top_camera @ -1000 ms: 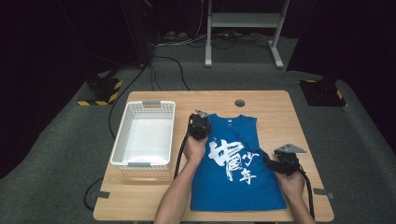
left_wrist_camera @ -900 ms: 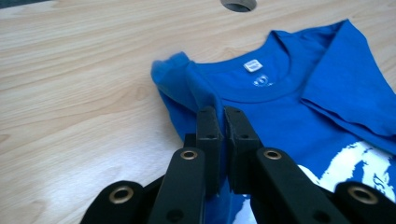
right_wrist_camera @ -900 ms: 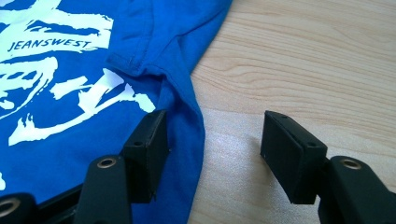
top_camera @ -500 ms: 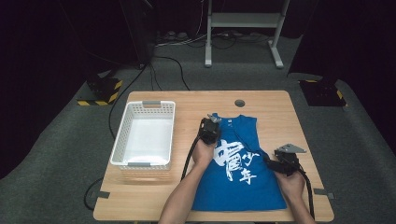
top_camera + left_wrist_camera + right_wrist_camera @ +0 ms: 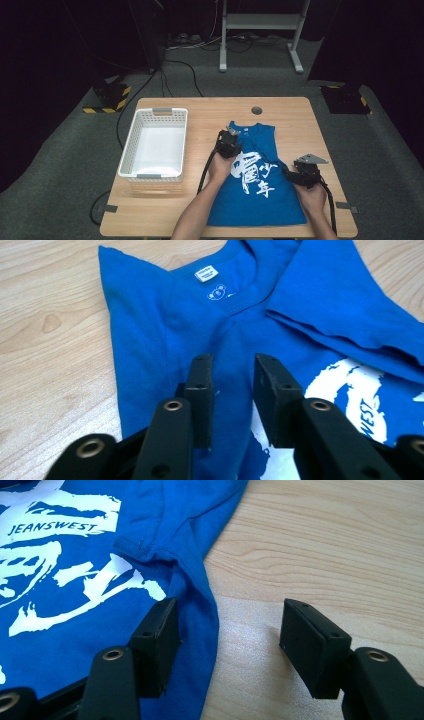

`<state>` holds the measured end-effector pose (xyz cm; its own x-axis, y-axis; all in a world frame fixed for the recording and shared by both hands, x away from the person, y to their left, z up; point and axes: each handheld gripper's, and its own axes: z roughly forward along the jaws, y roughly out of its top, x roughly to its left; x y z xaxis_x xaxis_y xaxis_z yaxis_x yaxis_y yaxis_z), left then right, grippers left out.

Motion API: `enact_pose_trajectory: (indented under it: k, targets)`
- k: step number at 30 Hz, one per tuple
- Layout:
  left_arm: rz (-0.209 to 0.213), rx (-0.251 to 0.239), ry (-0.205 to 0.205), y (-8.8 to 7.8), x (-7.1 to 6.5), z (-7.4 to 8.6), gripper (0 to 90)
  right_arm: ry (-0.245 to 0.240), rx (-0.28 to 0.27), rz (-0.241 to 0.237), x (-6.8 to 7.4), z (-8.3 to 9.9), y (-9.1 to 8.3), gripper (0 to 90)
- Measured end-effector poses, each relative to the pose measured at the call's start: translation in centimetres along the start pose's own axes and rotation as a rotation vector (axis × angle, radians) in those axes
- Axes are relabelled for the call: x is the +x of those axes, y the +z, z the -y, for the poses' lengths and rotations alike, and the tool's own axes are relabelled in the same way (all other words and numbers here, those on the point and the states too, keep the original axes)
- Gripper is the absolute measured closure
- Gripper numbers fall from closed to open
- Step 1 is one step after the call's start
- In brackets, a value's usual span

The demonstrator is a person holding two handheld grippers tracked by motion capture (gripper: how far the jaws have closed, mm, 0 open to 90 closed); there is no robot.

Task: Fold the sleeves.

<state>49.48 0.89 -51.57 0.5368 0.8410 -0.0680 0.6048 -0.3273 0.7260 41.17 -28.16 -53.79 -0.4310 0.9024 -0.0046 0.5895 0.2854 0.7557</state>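
My blue sleeveless cotton shirt with a white brush-stroke print (image 5: 257, 185) lies flat on the light wooden surface (image 5: 200, 220), toward its right half, collar at the far end and hem at the near edge. The shirt's left side is folded inward over the front, and in the left gripper view a flap of blue cloth lies over the right shoulder beside the collar and its small white label (image 5: 206, 274).

My left tongs (image 5: 231, 141) sit over the upper left part of the shirt, just below the collar. Their jaws have just been opening; they now stand a little apart with a raised ridge of blue cloth between them, and the pads do not press on it.

My right tongs (image 5: 301, 169) rest at the shirt's right edge, about midway along it. Their jaws are spread wide: one is over the blue cloth, the other over bare wood, with the shirt's edge between, ungripped.

A white perforated plastic basket (image 5: 131, 150) stands on the left of the surface, well apart from the shirt.
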Motion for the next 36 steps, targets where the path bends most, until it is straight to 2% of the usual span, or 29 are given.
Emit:
enact_pose_trajectory:
  k: [6,11,20,36]
  targets:
    - [0.012,-0.023,-0.024,-0.5,0.3,0.3,58.1,-0.001,0.000,0.000,0.0,0.0,0.0,40.7]
    - [0.022,-0.056,-0.047,-1.6,0.8,0.5,54.3,-0.001,0.000,0.000,0.0,0.0,0.0,40.6]
    - [0.020,-0.080,-0.083,-2.8,1.6,0.9,52.5,0.000,0.000,0.000,0.0,0.0,0.0,40.6]
    - [0.023,-0.105,-0.097,-4.5,1.9,1.8,49.9,0.000,0.000,0.001,0.0,0.0,0.0,40.4]
